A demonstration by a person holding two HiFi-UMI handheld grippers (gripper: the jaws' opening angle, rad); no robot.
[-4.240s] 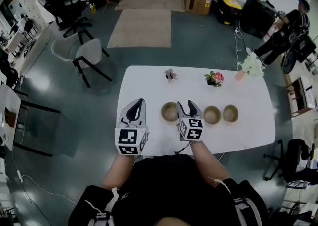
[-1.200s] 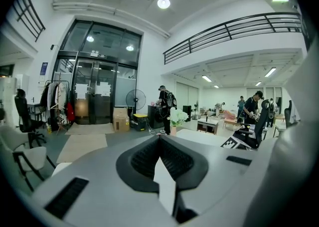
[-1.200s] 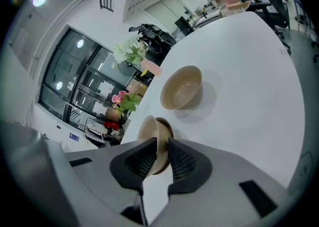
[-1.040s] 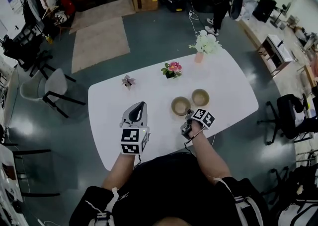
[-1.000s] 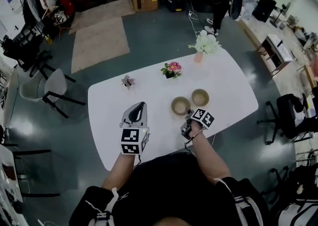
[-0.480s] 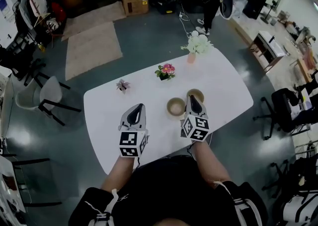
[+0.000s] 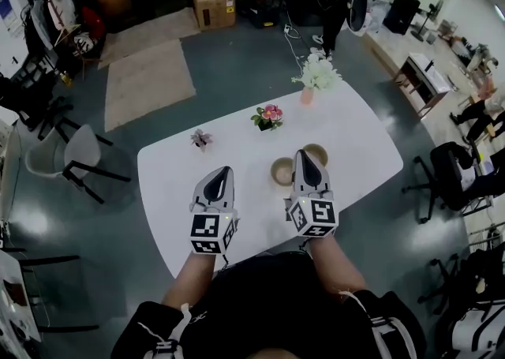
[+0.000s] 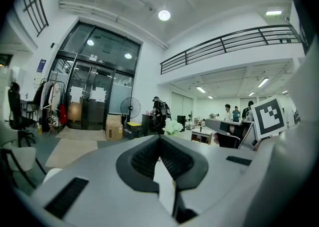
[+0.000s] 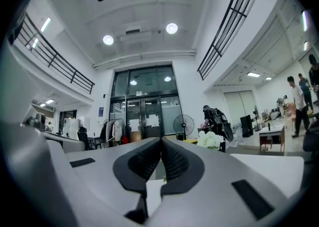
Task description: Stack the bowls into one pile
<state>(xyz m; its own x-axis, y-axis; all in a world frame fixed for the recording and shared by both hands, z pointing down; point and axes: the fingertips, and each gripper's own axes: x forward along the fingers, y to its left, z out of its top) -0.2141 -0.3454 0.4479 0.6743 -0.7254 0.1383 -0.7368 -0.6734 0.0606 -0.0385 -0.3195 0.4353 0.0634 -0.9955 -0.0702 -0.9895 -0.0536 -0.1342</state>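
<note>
Over the left half of the white table (image 7: 170,184), the left gripper (image 7: 222,172) hangs level with its jaws pressed together and nothing between them. Right of it, near the table's middle, a brown bowl (image 7: 281,170) sits on the top; how many are nested in it cannot be told. Just beside that bowl the right gripper (image 7: 303,155) is held above the table, its jaws likewise shut on nothing. Past its tip sits a second bowl (image 7: 318,151), partly hidden by the gripper, so two lots remain to be joined. The likely trouble is a descent with shut jaws: the tips would strike a rim and skid the bowl across the smooth top. A pinch on one side of a rim could also tilt the bowl, or lift only the uppermost of a nested set.
</note>
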